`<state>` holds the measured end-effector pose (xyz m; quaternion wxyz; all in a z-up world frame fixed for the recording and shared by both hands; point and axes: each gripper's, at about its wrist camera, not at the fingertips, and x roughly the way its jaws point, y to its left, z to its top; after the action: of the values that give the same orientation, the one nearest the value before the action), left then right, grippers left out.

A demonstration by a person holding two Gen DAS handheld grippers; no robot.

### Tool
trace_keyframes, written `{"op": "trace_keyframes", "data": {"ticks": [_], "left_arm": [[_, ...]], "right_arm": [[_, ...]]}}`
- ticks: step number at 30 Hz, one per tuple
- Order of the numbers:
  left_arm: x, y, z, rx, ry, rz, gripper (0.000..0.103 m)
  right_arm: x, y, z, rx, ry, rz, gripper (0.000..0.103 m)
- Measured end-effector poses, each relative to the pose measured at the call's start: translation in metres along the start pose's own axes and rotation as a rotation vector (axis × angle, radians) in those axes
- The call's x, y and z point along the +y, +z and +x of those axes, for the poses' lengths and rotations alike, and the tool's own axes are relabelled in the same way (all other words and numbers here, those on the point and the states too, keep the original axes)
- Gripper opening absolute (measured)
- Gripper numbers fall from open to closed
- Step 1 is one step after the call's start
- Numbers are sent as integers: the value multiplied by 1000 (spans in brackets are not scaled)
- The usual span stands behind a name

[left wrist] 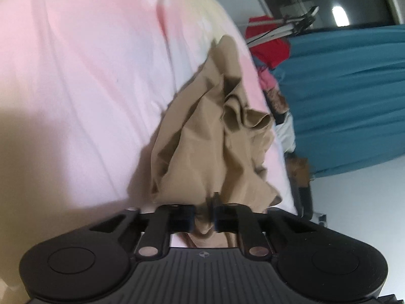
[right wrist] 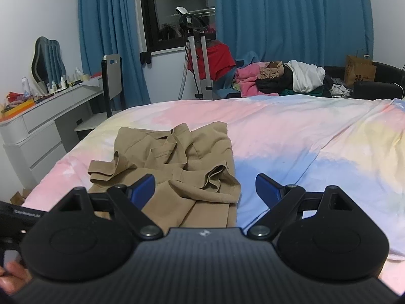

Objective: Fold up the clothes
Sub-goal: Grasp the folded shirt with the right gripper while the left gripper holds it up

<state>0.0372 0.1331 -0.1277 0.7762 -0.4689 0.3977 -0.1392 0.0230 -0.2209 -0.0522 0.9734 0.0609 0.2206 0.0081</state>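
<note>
Left wrist view: my left gripper (left wrist: 204, 219) is sitting at the bottom centre of the frame, its fingers (left wrist: 181, 219) drawn narrow and pinching a bunch of the tan garment (left wrist: 210, 136). The cloth is trailing up from the pinch toward the frame centre, crumpled, lying on the pastel bedsheet (left wrist: 83, 81).

Right wrist view: my right gripper (right wrist: 204, 186) is hovering low in the frame with its blue-padded fingers (right wrist: 143, 187) spread wide, gripping nothing. The tan garment (right wrist: 172, 162) is lying rumpled left of centre on the bedsheet (right wrist: 303, 147); the left finger is overlapping it in the picture, though I cannot tell whether it is touching.

Beyond the bed, a pile of clothes (right wrist: 281, 81) is showing at upper right, a white dresser (right wrist: 43, 126) at left, and blue curtains (right wrist: 291, 17) across the top.
</note>
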Motion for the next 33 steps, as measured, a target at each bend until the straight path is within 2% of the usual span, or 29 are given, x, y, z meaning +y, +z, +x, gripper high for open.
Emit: {"op": "trace_keyframes", "data": {"ticks": [5, 9, 12, 14, 17, 19, 21, 22, 23, 28, 31, 33], "left_arm": [[-16, -6, -5, -31, -20, 90, 8], [-13, -7, -3, -5, 8, 75, 10], [-7, -5, 3, 31, 23, 35, 26], [-6, -5, 9, 53, 40, 29, 48], [-6, -4, 23, 85, 73, 43, 51], [-2, -3, 27, 88, 78, 34, 48], [0, -2, 30, 76, 75, 30, 33], [0, -1, 30, 68, 69, 29, 19], [1, -1, 30, 60, 62, 27, 13], [-9, -1, 19, 2, -6, 67, 7], [-15, 0, 7, -38, -108, 61, 6], [-15, 1, 5, -45, -135, 46, 6]], "right_arm": [[0, 0, -1, -3, -10, -4, 88], [-2, 0, -2, -2, -15, -1, 88], [-2, 0, -1, 0, -14, -2, 88], [-2, 0, 0, 2, -13, -2, 88], [-5, 0, 2, 21, 0, 31, 88], [-10, 1, 1, 46, 45, 101, 88], [-20, 0, 1, 87, 126, 225, 88], [-24, -2, 2, 115, 163, 289, 88], [-28, -5, 4, 151, 209, 362, 88], [-34, -34, 25, 365, 402, 647, 89], [-32, -60, 44, 490, 512, 827, 89], [-31, -74, 53, 530, 538, 910, 89]]}}
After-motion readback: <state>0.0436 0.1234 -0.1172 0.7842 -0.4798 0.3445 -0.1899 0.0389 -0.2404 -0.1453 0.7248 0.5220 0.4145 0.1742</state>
